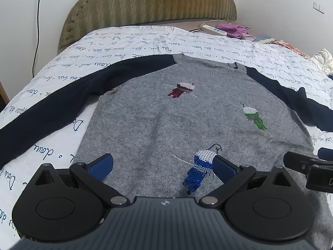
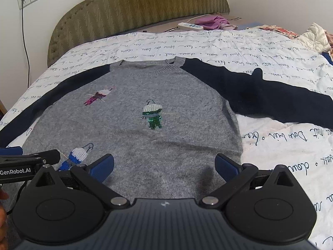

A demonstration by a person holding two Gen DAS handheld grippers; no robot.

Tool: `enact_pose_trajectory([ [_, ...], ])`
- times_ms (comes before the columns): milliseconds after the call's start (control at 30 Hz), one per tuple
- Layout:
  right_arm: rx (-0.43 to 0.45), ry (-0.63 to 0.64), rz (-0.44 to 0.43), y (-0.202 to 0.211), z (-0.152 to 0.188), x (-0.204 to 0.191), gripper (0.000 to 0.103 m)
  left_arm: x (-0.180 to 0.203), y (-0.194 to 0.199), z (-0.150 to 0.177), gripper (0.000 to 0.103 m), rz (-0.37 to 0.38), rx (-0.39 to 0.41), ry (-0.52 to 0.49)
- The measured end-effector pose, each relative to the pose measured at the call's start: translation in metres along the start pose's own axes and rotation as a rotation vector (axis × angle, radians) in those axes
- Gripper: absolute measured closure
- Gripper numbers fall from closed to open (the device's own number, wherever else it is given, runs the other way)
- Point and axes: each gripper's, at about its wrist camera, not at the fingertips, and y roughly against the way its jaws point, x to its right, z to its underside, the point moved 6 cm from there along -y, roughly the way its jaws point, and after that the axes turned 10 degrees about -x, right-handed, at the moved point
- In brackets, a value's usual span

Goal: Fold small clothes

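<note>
Fingers spread wide and empty on both the left gripper (image 1: 163,166) and right gripper (image 2: 164,164), poised over the hem of the sweater (image 2: 129,125), laid flat on the bed (image 2: 270,156), sleeves out, ready for folding.

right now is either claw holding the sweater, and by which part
Nothing is held. The left claw and right claw both stand wide open above the hem end of the sweater, which lies flat on the bed.
</note>
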Motion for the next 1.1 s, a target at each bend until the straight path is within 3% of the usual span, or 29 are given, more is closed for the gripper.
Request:
enact_pose_trajectory([
  [500,0.027,0.029,0.037,0.005,0.0,-0.004,0.0,-0.001,-0.002,0.0,0.001,-0.011,-0.002,-0.009],
  [1100,0.05,0.025,0.022,0.009,0.0,0.01,0.0,0.007,-0.001,-0.003,0.001,-0.03,-0.002,-0.029],
])
